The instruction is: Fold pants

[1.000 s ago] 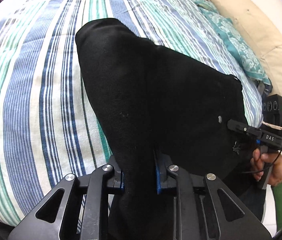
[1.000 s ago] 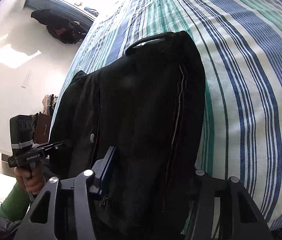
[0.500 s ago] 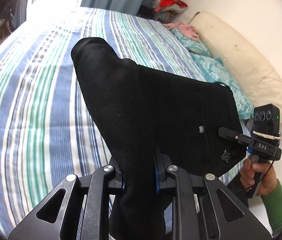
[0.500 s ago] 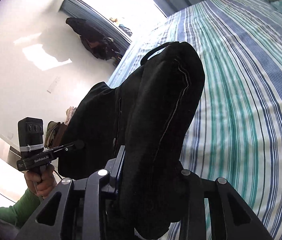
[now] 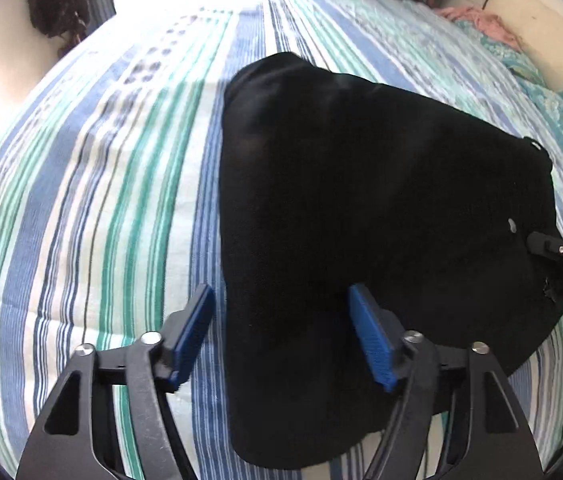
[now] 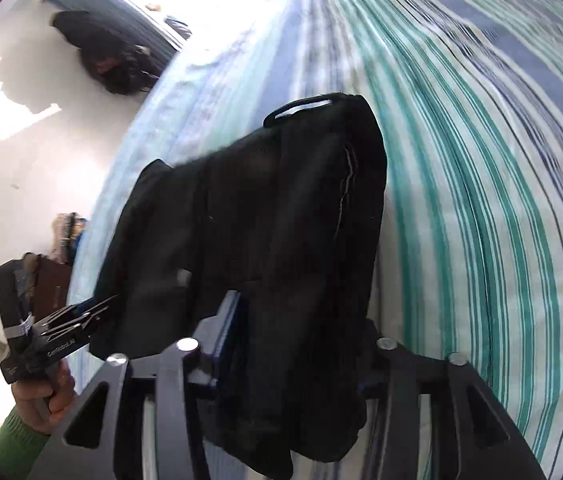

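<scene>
The black pants (image 5: 381, 220) lay bunched mid-frame on the striped bed (image 5: 101, 200). The left gripper (image 5: 281, 336) was opening, cloth between but untouched; the right gripper (image 6: 297, 344) was opening around the fabric. Best to withdraw straight back, avoiding snags.

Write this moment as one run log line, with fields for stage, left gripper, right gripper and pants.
stage: releasing fold | left gripper: opening, clear of cloth | right gripper: opening, cloth between | pants: black, folded, on striped bed
</scene>
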{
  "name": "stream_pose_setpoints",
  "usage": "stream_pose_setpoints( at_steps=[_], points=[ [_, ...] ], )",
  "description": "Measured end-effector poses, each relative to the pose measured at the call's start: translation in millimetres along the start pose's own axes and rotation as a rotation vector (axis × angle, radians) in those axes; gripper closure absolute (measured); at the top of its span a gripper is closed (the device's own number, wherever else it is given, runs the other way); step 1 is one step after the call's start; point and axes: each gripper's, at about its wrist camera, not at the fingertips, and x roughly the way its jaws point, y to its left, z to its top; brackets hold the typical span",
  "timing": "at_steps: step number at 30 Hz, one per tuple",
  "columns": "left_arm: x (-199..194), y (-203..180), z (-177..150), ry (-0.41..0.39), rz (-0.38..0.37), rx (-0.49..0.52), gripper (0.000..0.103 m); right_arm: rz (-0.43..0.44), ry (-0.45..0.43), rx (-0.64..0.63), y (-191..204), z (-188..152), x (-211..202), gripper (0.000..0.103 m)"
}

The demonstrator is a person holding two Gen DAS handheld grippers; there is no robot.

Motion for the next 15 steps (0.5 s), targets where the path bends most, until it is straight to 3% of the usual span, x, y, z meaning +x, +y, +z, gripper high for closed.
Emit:
stream_pose_setpoints(
  at_steps=[1,4,8,11,15],
  points=[
    [-5,1,-2,-0.014,0.027,0.004,0.011,0.044,-0.028,0.038,-9,-3,0,0.042],
    [-21,6,-6,-0.027,0.058,0.030,0.011,0.082,-0.049,0.064,-18,-5,-12,0.040],
    [-56,17,-15,-0.065,0.145,0.032,0.011,0.002,-0.104,0.016,-19,-9,-48,0.035],
    [-85,19,-40,-0.069,0.105,-0.008,0.011,-0.106,-0.176,-0.069,5,-31,-88,0.030],
    [-117,-1,-80,-0.065,0.049,-0.044,0.011,-0.174,-0.239,-0.163,41,-94,-129,0.011]
  ],
)
